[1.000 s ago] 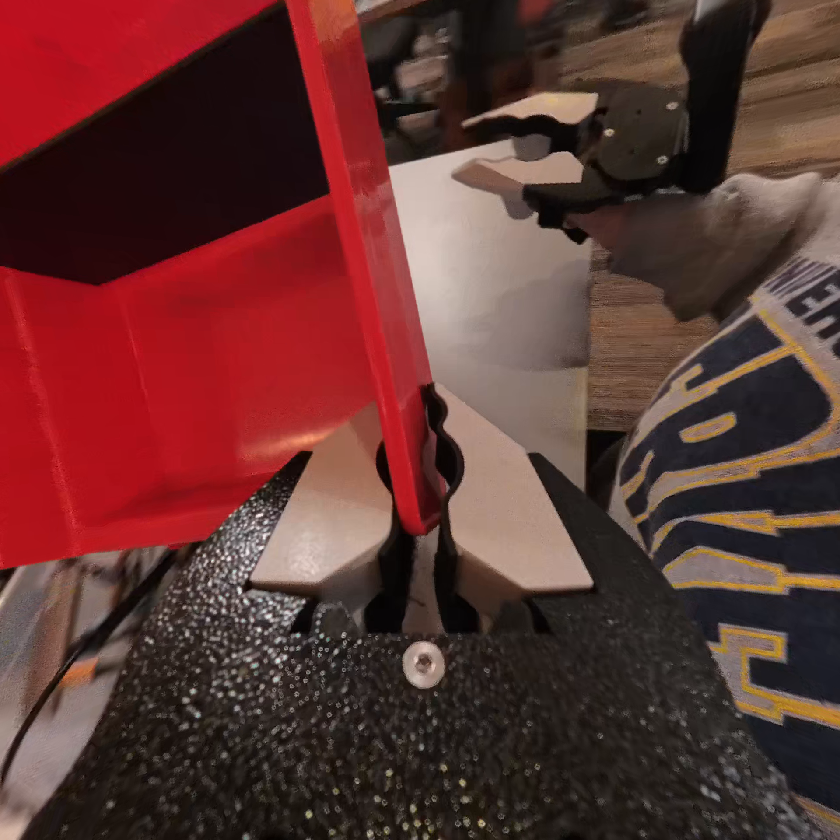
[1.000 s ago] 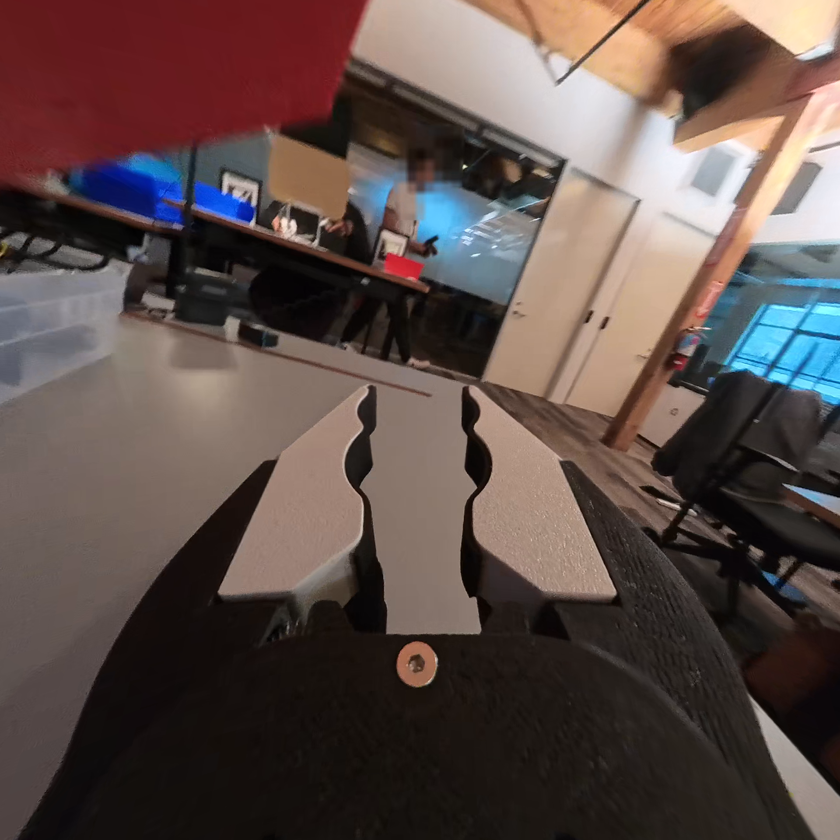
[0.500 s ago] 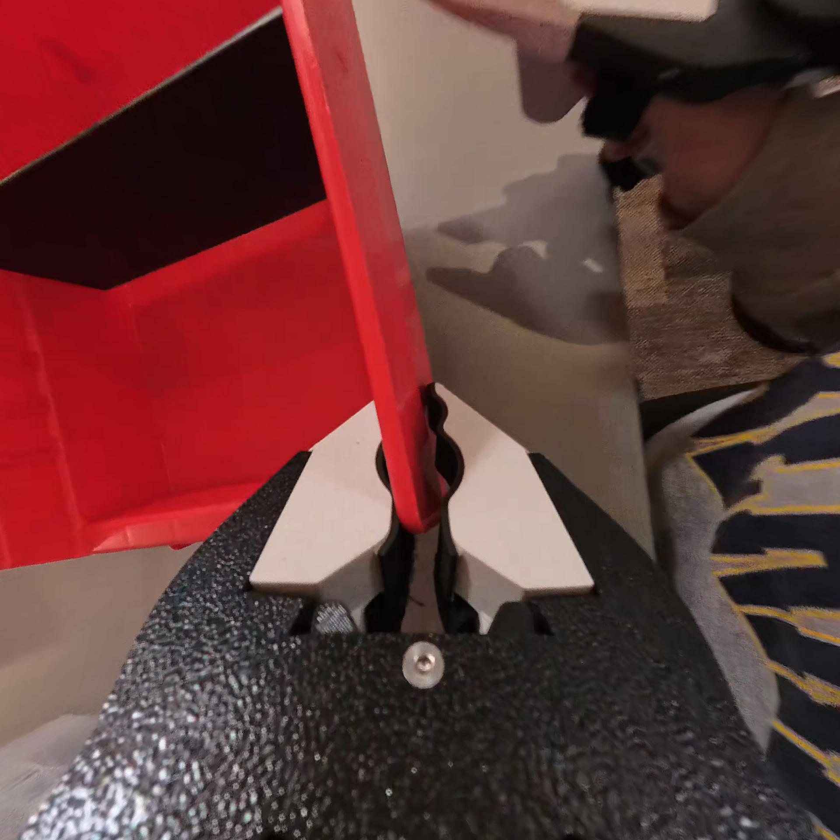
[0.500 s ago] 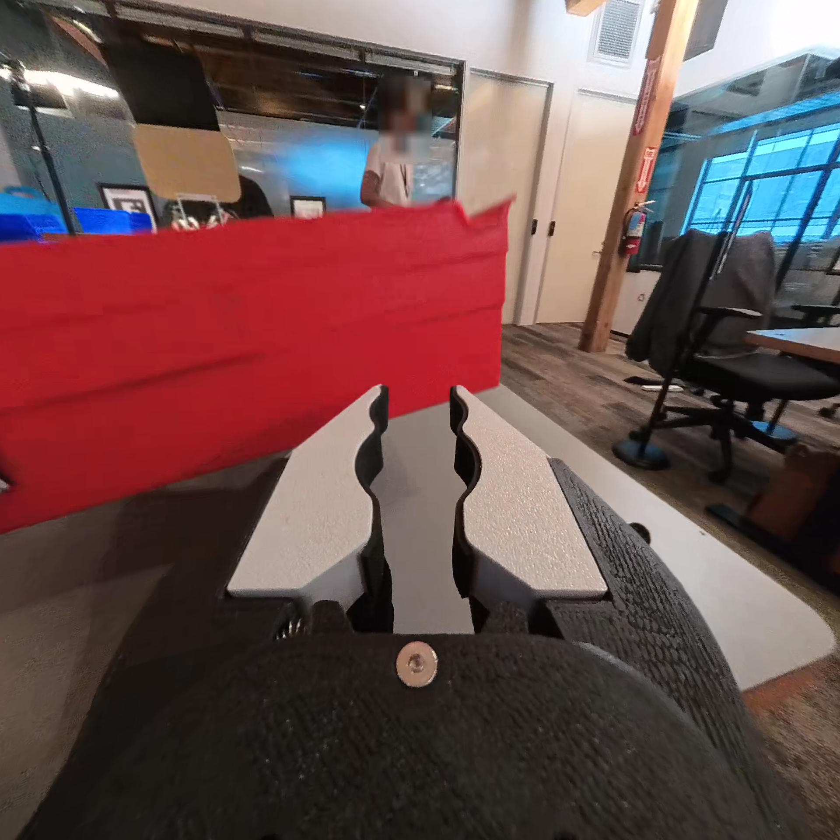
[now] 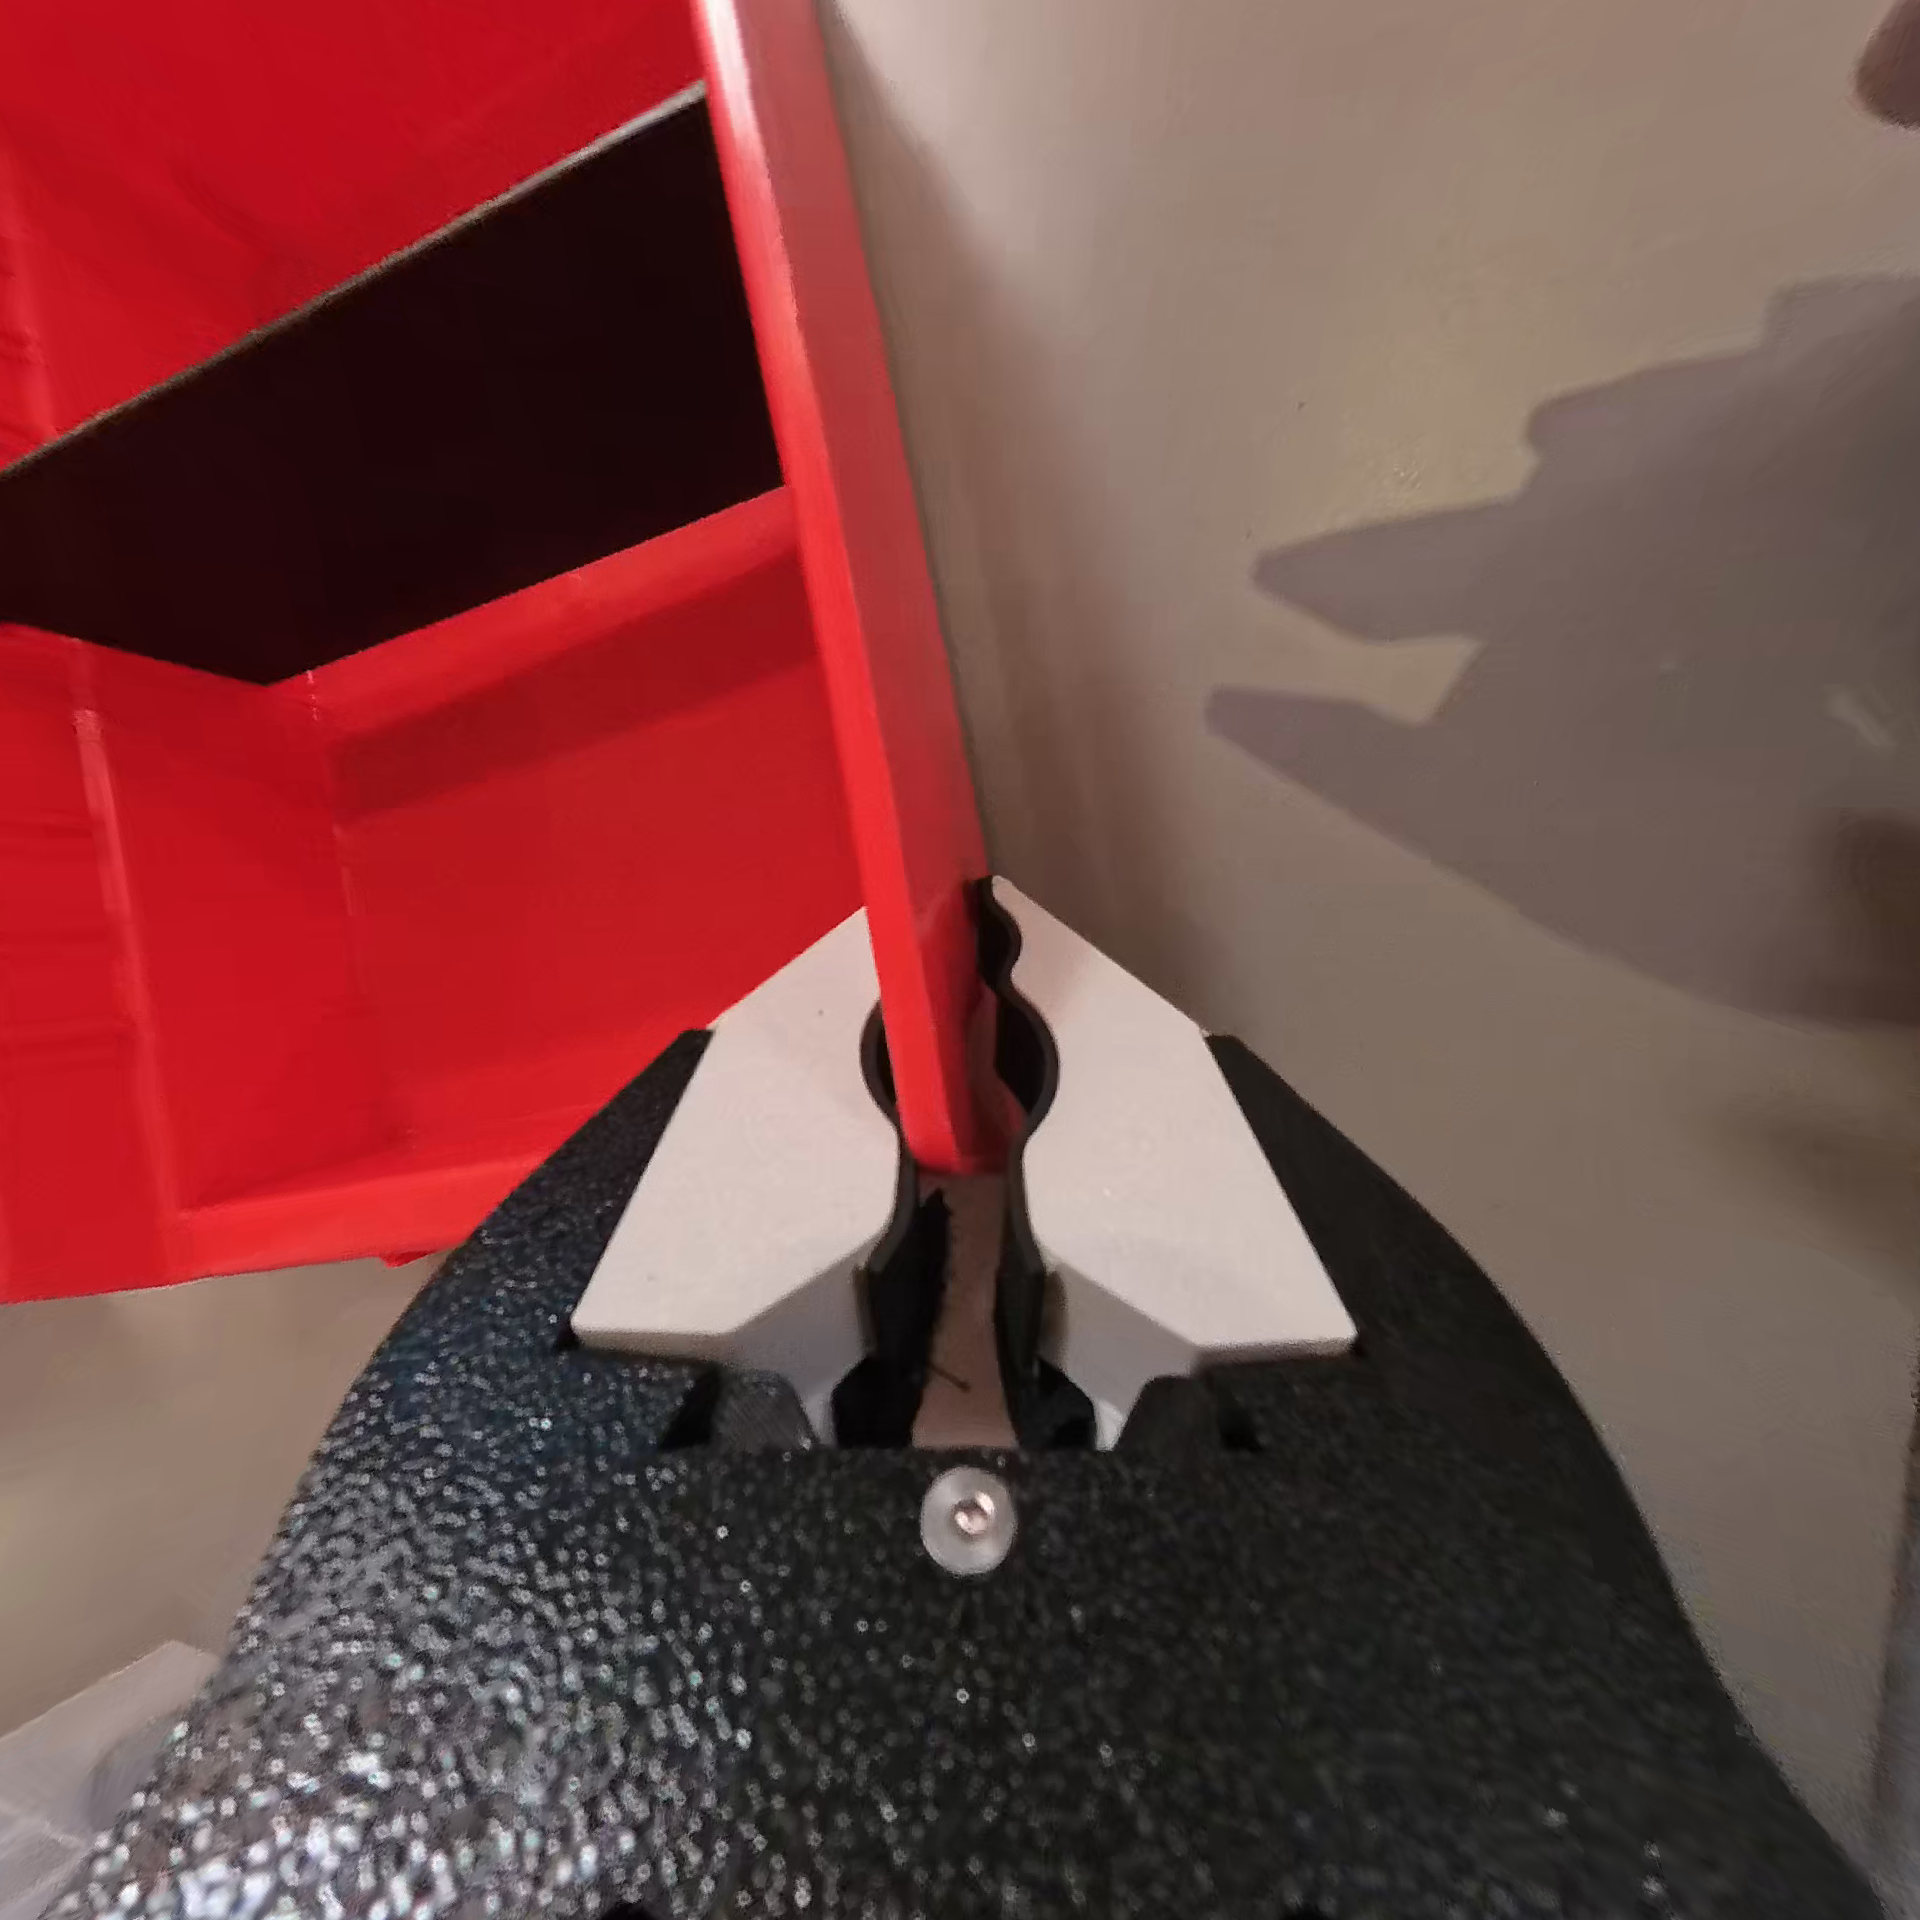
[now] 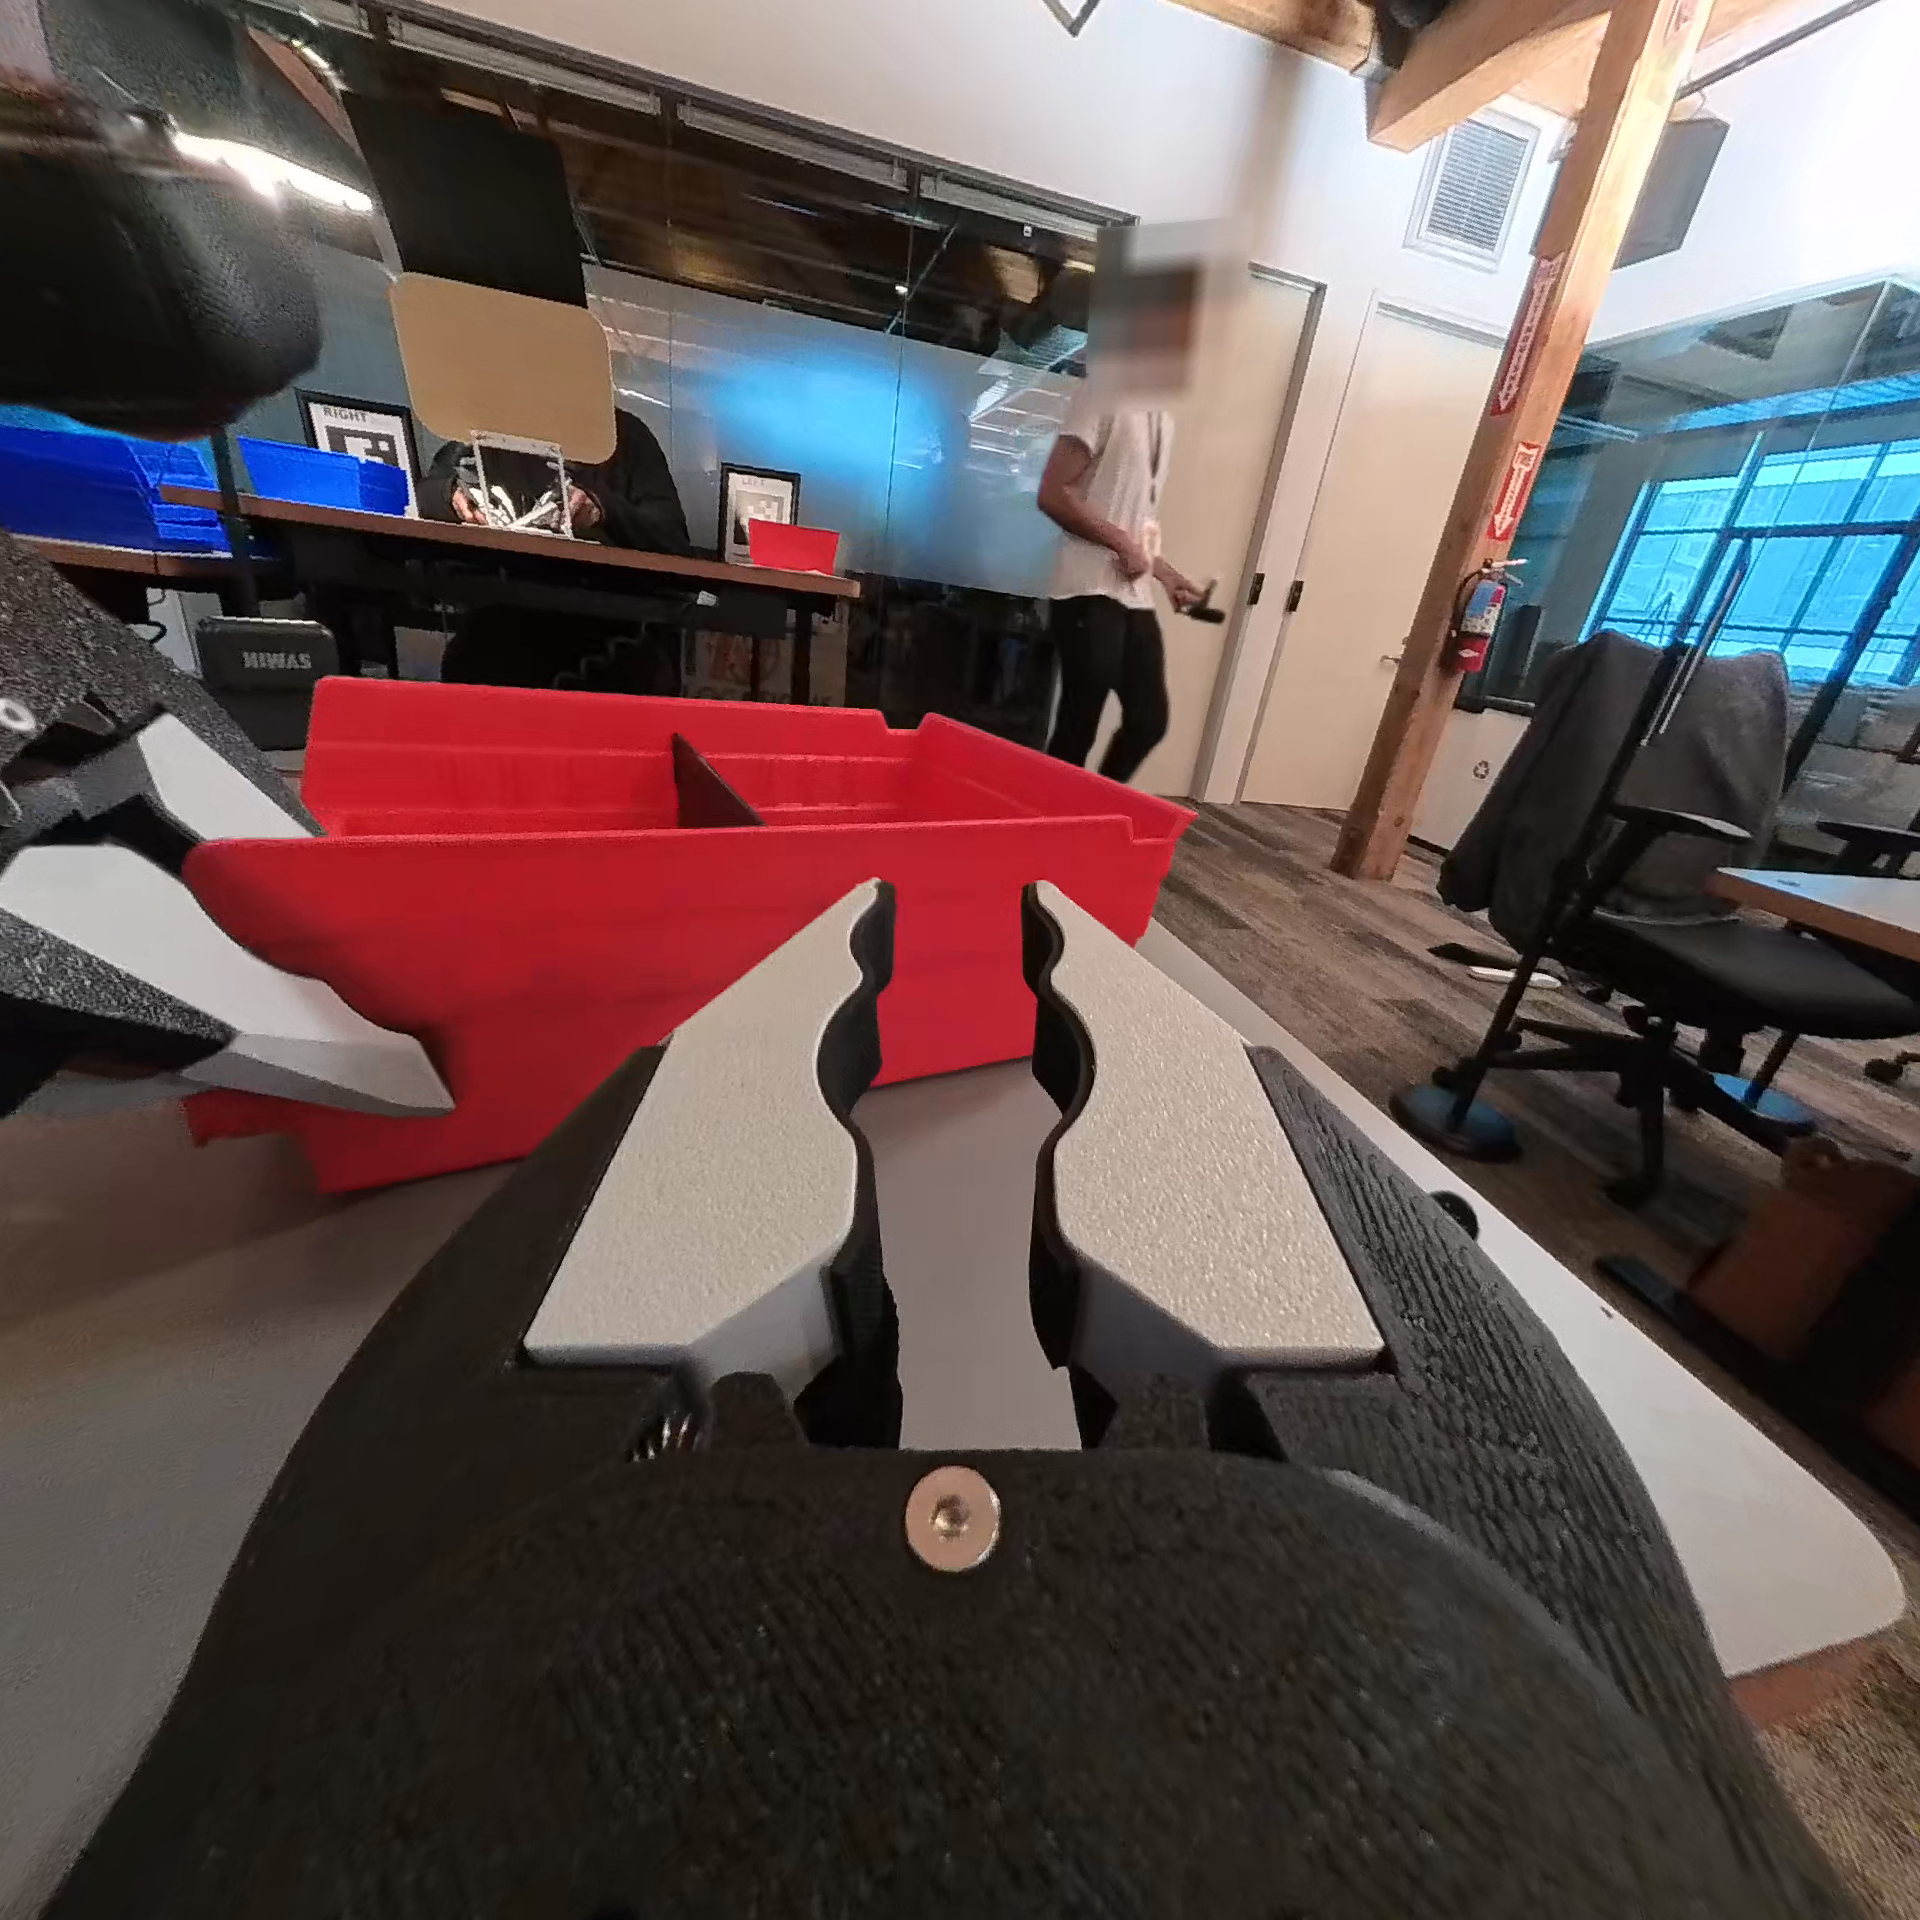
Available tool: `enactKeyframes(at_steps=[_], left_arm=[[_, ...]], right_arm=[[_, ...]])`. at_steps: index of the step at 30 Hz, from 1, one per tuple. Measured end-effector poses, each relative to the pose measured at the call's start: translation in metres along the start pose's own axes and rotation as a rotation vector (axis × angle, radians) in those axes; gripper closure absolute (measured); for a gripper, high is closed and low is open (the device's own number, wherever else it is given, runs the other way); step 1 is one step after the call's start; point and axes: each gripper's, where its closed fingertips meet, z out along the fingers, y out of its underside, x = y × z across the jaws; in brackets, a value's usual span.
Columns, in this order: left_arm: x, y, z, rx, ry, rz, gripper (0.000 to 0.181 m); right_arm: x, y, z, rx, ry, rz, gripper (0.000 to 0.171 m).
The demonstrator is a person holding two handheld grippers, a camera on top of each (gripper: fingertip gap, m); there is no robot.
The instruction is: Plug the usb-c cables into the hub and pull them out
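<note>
No USB-C cable or hub shows in either view. My left gripper (image 5: pixel 935 914) is shut on the side wall of a red plastic bin (image 5: pixel 520 883) that has a black divider (image 5: pixel 416 468) inside. In the right wrist view the red bin (image 6: pixel 623 935) lies long-side on, at or just above the grey table (image 6: pixel 156 1403), with the left gripper (image 6: pixel 379 966) clamped on its near left corner. My right gripper (image 6: pixel 958 888) is open and empty, low over the table, pointing at the bin's near wall.
The table's right edge (image 6: pixel 1766 1558) runs close beside my right gripper. Beyond it are an office chair (image 6: pixel 1662 883) with a jacket and a wooden post (image 6: pixel 1507 468). A person (image 6: pixel 1112 582) stands behind the bin. Blue bins (image 6: pixel 104 499) sit on a far desk.
The red bin has come down from in front of the right camera to table level, still held by my left gripper. The right gripper stayed open and now faces the bin.
</note>
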Motion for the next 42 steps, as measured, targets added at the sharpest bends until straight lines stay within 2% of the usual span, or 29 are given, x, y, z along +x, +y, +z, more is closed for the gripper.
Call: enactKeyframes(at_steps=[1, 5, 7, 8, 11, 14, 16, 19, 22, 24, 27, 30, 32, 37, 42], left_arm=[[0.000, -0.001, 0.000, 0.005, -0.005, 0.000, 0.178], [-0.002, -0.010, -0.003, 0.105, -0.008, -0.051, 0.178], [0.002, -0.011, -0.011, 0.159, 0.019, -0.096, 0.163], [0.001, -0.015, -0.021, 0.214, 0.009, -0.108, 0.157], [0.005, -0.022, -0.075, 0.403, -0.006, -0.121, 0.144], [0.003, -0.010, -0.151, 0.611, -0.024, -0.160, 0.143], [-0.010, 0.015, -0.202, 0.724, -0.094, -0.217, 0.143], [-0.057, 0.083, -0.270, 0.818, -0.392, -0.384, 0.143], [-0.086, 0.169, -0.314, 0.773, -0.684, -0.536, 0.133], [-0.095, 0.227, -0.322, 0.649, -0.823, -0.631, 0.119], [-0.089, 0.283, -0.315, 0.532, -0.844, -0.757, 0.100], [-0.080, 0.296, -0.307, 0.606, -0.753, -0.816, 0.098], [-0.080, 0.309, -0.298, 0.573, -0.727, -0.846, 0.096], [-0.080, 0.325, -0.277, 0.478, -0.648, -0.840, 0.093], [-0.084, 0.327, -0.264, 0.471, -0.612, -0.830, 0.095]], right_arm=[[-0.001, 0.000, 0.000, 0.003, -0.005, -0.004, 0.148], [-0.002, -0.001, 0.000, 0.010, -0.002, -0.026, 0.148], [-0.004, -0.005, -0.002, 0.031, -0.019, -0.017, 0.145], [-0.009, -0.010, -0.003, 0.068, -0.051, 0.004, 0.138], [-0.020, -0.023, -0.008, 0.148, -0.133, 0.086, 0.134], [-0.031, -0.023, -0.007, 0.145, -0.158, 0.050, 0.135], [-0.043, -0.021, -0.005, 0.125, -0.181, 0.016, 0.134], [-0.061, -0.017, 0.003, 0.075, -0.198, 0.001, 0.122], [-0.075, -0.011, 0.015, -0.036, -0.151, -0.013, 0.076], [-0.080, -0.005, 0.021, -0.111, -0.084, -0.044, 0.063], [-0.097, -0.004, 0.025, -0.142, -0.042, -0.065, 0.073], [-0.121, -0.003, 0.029, -0.159, -0.052, 0.032, 0.071], [-0.131, -0.011, 0.030, -0.147, -0.055, 0.087, 0.069], [-0.136, -0.034, 0.037, -0.095, -0.027, 0.073, 0.062], [-0.149, -0.048, 0.066, -0.079, 0.108, -0.193, 0.056]])
